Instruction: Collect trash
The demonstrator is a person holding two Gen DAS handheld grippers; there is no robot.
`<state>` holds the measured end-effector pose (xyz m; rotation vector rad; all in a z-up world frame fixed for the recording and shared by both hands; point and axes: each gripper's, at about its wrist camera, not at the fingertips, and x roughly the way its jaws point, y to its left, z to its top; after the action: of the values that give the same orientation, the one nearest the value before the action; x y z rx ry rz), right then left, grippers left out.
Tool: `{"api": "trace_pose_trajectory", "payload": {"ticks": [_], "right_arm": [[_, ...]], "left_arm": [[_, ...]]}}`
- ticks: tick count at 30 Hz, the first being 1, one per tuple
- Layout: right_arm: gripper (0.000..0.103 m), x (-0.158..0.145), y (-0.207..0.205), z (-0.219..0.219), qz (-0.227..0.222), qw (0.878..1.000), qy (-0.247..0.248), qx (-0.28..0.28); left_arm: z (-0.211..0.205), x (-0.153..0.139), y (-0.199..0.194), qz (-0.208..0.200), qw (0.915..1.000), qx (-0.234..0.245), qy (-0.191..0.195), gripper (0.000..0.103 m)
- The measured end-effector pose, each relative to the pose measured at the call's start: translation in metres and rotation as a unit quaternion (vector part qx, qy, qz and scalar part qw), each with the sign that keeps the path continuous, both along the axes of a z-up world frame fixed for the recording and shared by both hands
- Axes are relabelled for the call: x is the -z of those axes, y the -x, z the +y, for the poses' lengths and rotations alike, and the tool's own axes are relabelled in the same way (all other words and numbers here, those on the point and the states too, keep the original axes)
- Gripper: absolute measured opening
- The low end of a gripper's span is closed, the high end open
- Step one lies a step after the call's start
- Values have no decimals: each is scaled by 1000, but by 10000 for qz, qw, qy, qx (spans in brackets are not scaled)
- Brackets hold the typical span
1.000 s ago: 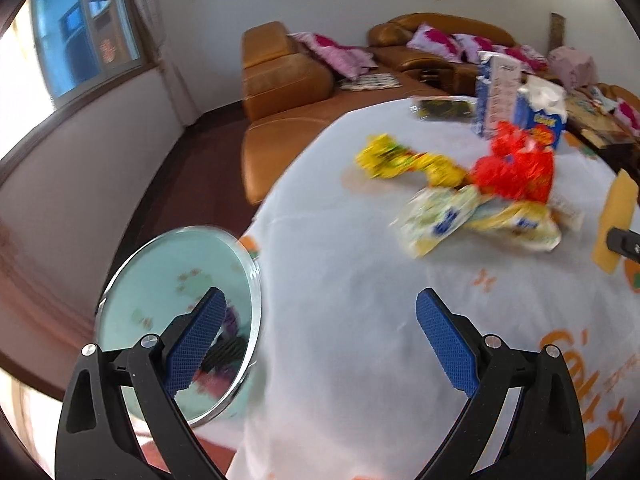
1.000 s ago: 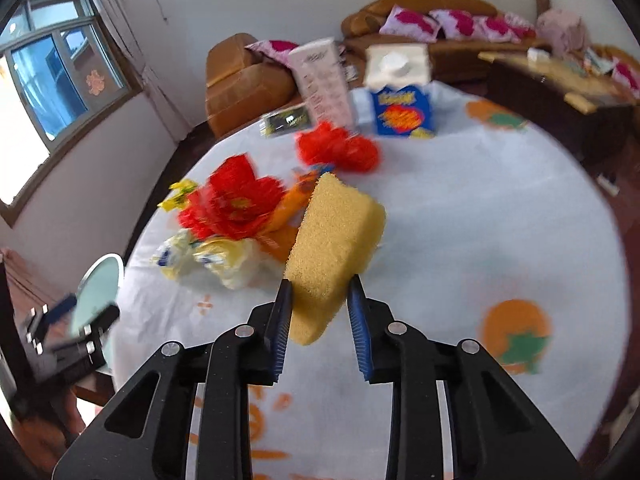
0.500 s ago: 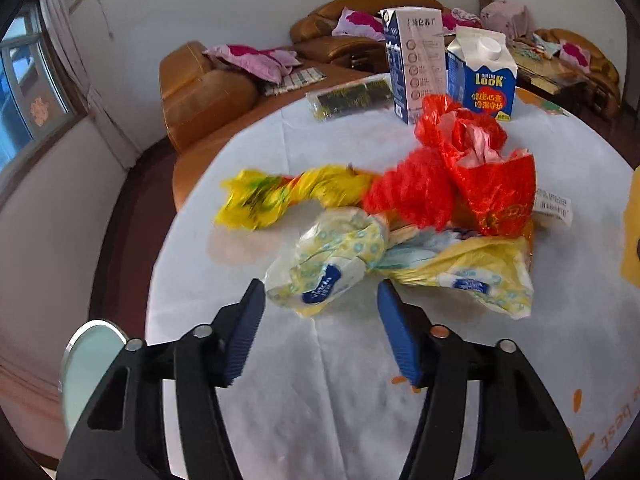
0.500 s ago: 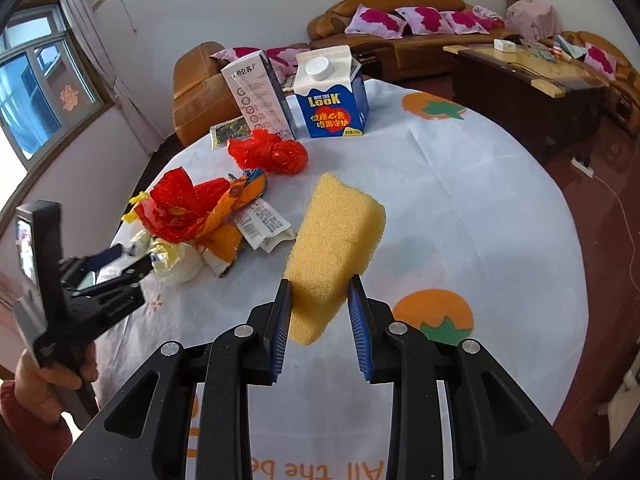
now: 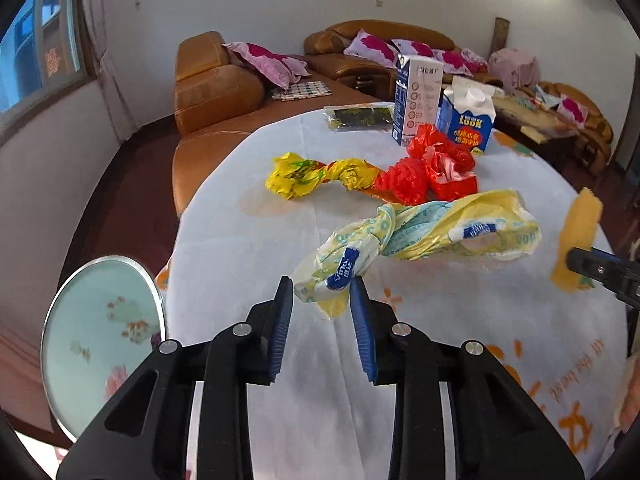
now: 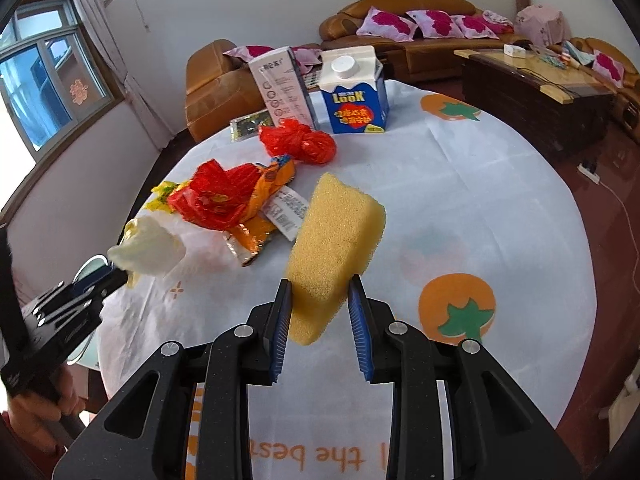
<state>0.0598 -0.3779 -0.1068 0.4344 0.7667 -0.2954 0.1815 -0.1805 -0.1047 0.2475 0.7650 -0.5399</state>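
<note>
Left wrist view: the pick-up step is judged to be in hand, since the left gripper (image 5: 320, 300) is set around the near end of the pale yellow bag (image 5: 416, 236) on the table (image 5: 248, 240), jaws partly apart and not seen pressing it; full closure, then a lift toward the bin (image 5: 100, 340) at the table's left edge, is called for next. Right wrist view: the right gripper (image 6: 320, 304) is clamped on a sponge (image 6: 332, 248) held above the table, with the red wrappers (image 6: 216, 196) lying well apart from it.
</note>
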Motion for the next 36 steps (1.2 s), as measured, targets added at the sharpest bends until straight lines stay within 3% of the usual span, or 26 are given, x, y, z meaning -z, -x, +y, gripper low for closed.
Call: {"api": "trace_pose_trajectory", "payload": {"ticks": [13, 14, 15, 18, 21, 22, 23, 24, 27, 30, 34, 36], "right_arm": [[29, -17, -6, 39, -192, 9987, 224, -426], [29, -18, -6, 42, -200, 9985, 226, -460], [29, -19, -7, 45, -210, 9982, 240, -501], [29, -21, -8, 50, -229, 9977, 271, -573], [29, -23, -10, 56, -247, 9973, 283, -635], [29, -24, -11, 57, -257, 9971, 293, -651], [29, -24, -11, 58, -264, 9971, 296, -657], [29, -25, -11, 58, -264, 9971, 294, -655], [29, -24, -9, 52, -244, 9977, 271, -574], [29, -26, -4, 39, -229, 9985, 308, -382], [29, -27, 7, 20, -223, 9991, 353, -90], [29, -27, 12, 13, -222, 9991, 351, 17]], "left_arm": [[51, -14, 15, -41, 9983, -523, 248, 28], [52, -16, 16, -55, 9982, -532, 269, 25], [53, -17, 16, -64, 9981, -531, 299, 7], [59, -23, 17, -16, 9973, -537, 501, 6], [58, -19, 16, -12, 9979, -532, 370, 8], [58, -16, 15, 2, 9978, -573, 325, 10], [58, -14, 14, 45, 9978, -576, 337, 22], [58, -14, 13, 81, 9977, -568, 359, 43], [54, -14, 13, 5, 9982, -522, 300, 69], [36, -13, -2, -33, 9989, -314, 342, 81], [13, -7, -41, 522, 9953, -383, 722, 81], [1, 3, -61, 719, 9919, -703, 775, 80]]}}
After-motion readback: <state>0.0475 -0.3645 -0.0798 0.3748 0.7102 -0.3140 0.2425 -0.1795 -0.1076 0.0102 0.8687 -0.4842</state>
